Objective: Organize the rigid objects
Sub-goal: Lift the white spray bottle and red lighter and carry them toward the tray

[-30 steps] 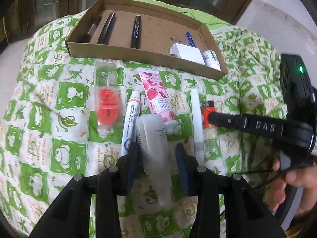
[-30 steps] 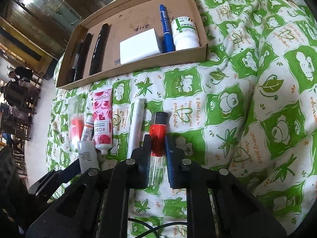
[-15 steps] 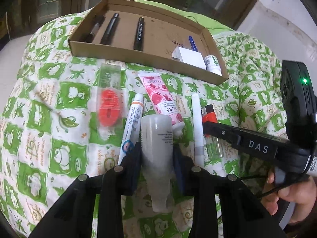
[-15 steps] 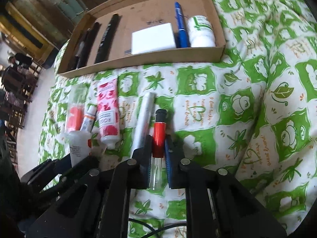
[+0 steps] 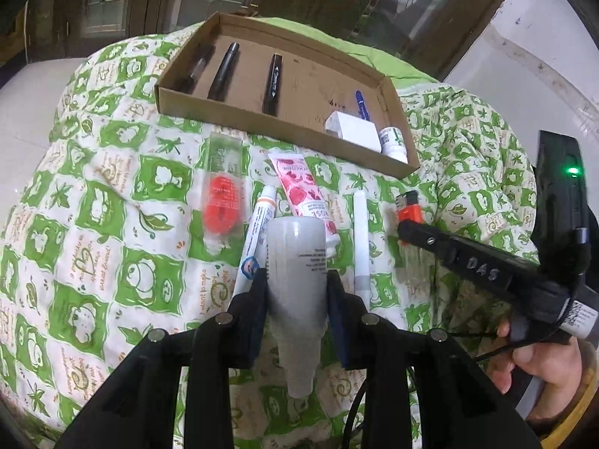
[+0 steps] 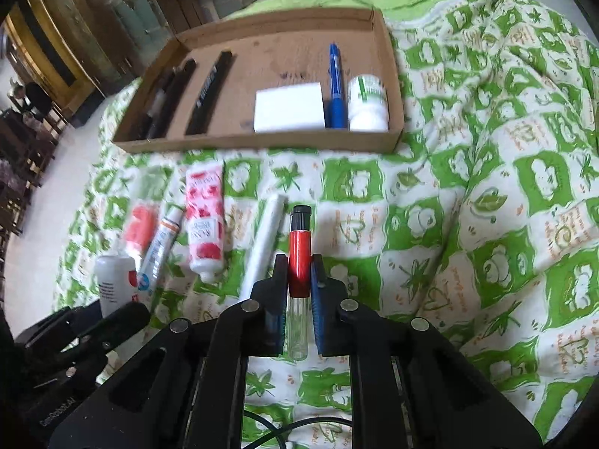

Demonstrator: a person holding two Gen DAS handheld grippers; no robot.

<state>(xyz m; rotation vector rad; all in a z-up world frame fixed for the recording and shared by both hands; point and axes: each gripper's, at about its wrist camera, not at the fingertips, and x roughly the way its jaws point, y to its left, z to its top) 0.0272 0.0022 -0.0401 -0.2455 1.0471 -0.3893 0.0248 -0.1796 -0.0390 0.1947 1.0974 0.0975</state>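
Observation:
My left gripper (image 5: 296, 280) is shut on a translucent white bottle (image 5: 295, 262) and holds it above the green patterned cloth, nozzle toward me. My right gripper (image 6: 299, 269) is shut on a red lighter (image 6: 298, 262) with a clear body, lifted off the cloth. The cardboard tray (image 6: 262, 138) lies beyond; it holds black pens (image 6: 209, 93), a white box (image 6: 289, 111), a blue pen (image 6: 336, 89) and a small white jar (image 6: 367, 103). The bottle also shows in the right wrist view (image 6: 112, 284).
On the cloth before the tray lie a clear packet with a red item (image 5: 222, 202), a white-blue tube (image 5: 256, 232), a pink rose tube (image 5: 303, 194) and a white stick (image 5: 360, 239). The right gripper's body (image 5: 486, 273) crosses the left view.
My left gripper closed on the white bottle and lifted it. My right gripper, shut on the lighter, has risen off the cloth and moved toward the tray.

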